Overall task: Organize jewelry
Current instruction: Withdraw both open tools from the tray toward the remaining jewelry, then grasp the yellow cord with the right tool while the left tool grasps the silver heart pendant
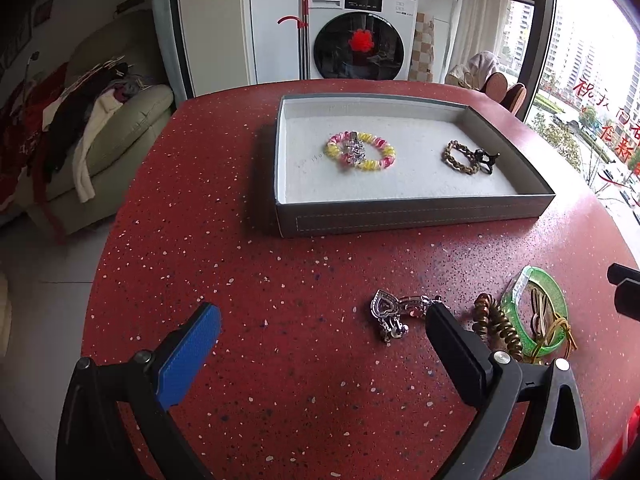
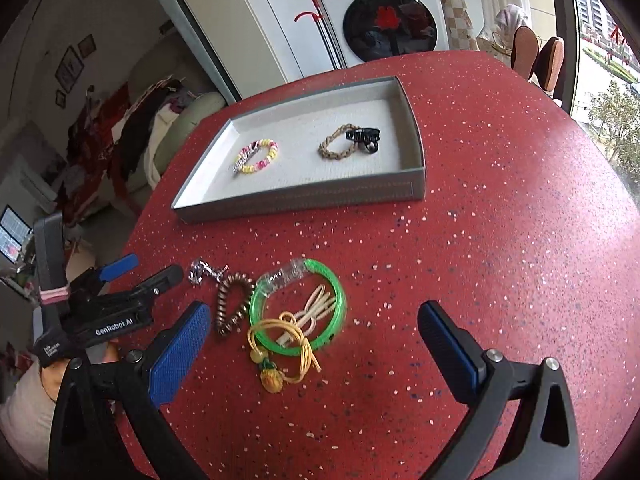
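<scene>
A grey tray [image 1: 400, 216] on the red table holds a pink-and-yellow bead bracelet [image 1: 360, 152], a brown braided bracelet [image 1: 460, 158] and a black claw clip [image 1: 486, 160]. Loose on the table nearer me lie a silver heart chain [image 1: 390, 314], a brown spiral hair tie [image 2: 234, 300], a green bangle [image 2: 338, 296], a beige hair clip [image 2: 316, 312] and a yellow cord with a pineapple charm [image 2: 272, 376]. My left gripper [image 1: 323, 310] is open just short of the silver chain. Above the bangle, my right gripper [image 2: 316, 308] stands wide open, holding nothing.
The red speckled table [image 2: 500, 220] is round, with its edge dropping off at the left towards a sofa piled with clothes [image 1: 100, 132]. A washing machine [image 1: 360, 32] stands behind the table. Two chair backs [image 2: 536, 60] stand at the far right by the window.
</scene>
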{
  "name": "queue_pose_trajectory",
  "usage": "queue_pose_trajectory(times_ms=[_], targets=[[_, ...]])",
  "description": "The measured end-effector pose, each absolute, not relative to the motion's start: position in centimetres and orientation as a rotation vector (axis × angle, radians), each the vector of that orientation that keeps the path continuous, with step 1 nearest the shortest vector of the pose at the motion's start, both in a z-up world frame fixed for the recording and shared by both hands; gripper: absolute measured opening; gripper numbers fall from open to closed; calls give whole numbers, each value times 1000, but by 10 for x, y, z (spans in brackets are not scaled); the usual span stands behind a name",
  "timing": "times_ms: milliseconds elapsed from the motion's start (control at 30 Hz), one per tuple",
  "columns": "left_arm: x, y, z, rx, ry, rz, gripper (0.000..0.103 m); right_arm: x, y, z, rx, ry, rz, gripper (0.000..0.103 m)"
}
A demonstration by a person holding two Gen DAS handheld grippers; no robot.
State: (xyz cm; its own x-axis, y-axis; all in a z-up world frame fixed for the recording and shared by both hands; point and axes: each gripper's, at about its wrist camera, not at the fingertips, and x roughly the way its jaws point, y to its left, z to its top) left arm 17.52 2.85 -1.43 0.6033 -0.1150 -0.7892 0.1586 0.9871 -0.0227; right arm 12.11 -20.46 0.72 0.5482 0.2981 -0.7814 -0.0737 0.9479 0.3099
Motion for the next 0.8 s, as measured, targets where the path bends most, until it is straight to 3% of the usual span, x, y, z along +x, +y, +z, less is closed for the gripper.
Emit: queue_pose_trajectory(times_ms=[600,800], targets=[[175,21,-32,84,948,-127,103,104,-172,-22,164,1050,196,103],[178,20,-36,90,953,-119,103,107,-161,-26,134,1054,183,90]])
